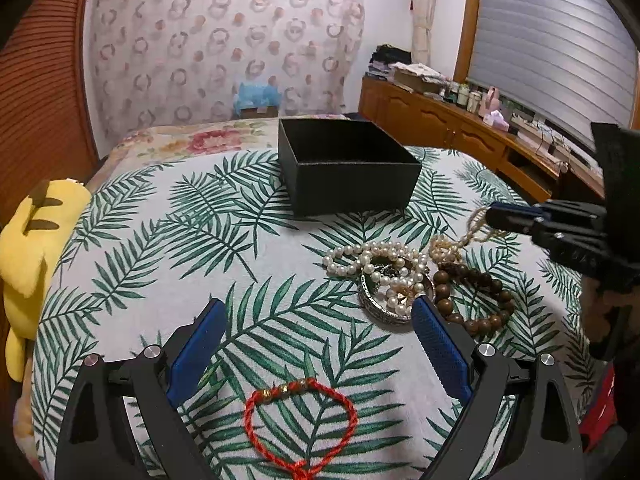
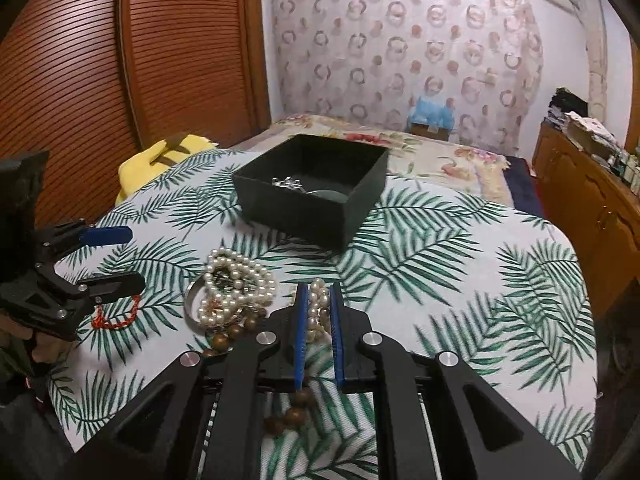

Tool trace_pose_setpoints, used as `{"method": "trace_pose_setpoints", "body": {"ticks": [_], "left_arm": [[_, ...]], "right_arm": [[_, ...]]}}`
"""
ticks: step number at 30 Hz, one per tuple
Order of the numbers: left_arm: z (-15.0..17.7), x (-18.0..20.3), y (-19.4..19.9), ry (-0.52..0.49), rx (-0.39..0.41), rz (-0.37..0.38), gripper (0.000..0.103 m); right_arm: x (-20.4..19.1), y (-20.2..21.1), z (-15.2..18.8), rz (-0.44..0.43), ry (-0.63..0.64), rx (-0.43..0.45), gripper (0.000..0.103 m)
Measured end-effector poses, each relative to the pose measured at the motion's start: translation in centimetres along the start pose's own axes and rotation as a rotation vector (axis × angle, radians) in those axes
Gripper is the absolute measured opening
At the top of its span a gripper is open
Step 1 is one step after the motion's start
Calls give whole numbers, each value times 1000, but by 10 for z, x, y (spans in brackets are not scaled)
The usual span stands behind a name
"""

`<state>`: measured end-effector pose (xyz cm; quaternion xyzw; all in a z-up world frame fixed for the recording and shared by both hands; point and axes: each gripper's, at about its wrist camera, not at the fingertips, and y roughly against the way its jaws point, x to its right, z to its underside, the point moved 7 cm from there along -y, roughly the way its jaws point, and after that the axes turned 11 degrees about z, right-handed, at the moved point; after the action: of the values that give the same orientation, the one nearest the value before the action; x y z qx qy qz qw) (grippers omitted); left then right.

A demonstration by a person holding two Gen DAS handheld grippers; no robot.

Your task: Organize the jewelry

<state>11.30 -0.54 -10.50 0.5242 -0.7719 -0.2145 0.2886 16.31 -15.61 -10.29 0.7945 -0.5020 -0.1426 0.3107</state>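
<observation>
A black open box [image 1: 348, 168] stands on the leaf-print cloth; in the right wrist view it [image 2: 316, 200] holds silver jewelry [image 2: 292, 184]. A pile lies in front of it: a white pearl necklace [image 1: 376, 260], a silver bangle [image 1: 384, 308], a brown wooden bead bracelet [image 1: 476, 292]. A red cord bracelet [image 1: 300, 424] lies between my left fingers. My left gripper [image 1: 320, 320] is open above it. My right gripper [image 2: 319, 300] is shut on a small cream pearl strand [image 2: 318, 308], which also shows in the left wrist view [image 1: 472, 232].
A yellow plush toy [image 1: 32, 248] lies at the cloth's left edge. A floral bedspread [image 1: 192, 140] lies behind the box. A wooden cabinet [image 1: 460, 128] with clutter runs along the right wall.
</observation>
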Motion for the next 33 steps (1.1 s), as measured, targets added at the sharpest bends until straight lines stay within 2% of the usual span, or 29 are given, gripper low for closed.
{"method": "trace_pose_setpoints", "body": {"ticks": [12,13,16,23,27,29,32,33], "left_arm": [[-18,-12,-33,-24,-54,1,88],[-21,-15,-35,-22,-54,-2,79],[-26,-22,-42,-3,-78,10,66],[-26,-30,-65,16,-162,40,52],[-27,-21,-71,-32,-180,24,50],[-28,-16,-74,-67,-184,6,45],[-28,-12,-76,-92,-176,-12,30],[-28,-12,-76,-94,-174,-8,19]], "right_arm": [[14,-7,23,14,-52,-27,12],[14,-8,24,14,-54,-30,12],[13,-10,27,19,-48,-35,12],[13,-9,29,15,-53,-29,12],[13,-10,28,18,-51,-27,12],[12,-10,28,18,-51,-29,12],[11,-10,28,20,-47,-31,12],[11,-10,28,20,-47,-31,12]]}}
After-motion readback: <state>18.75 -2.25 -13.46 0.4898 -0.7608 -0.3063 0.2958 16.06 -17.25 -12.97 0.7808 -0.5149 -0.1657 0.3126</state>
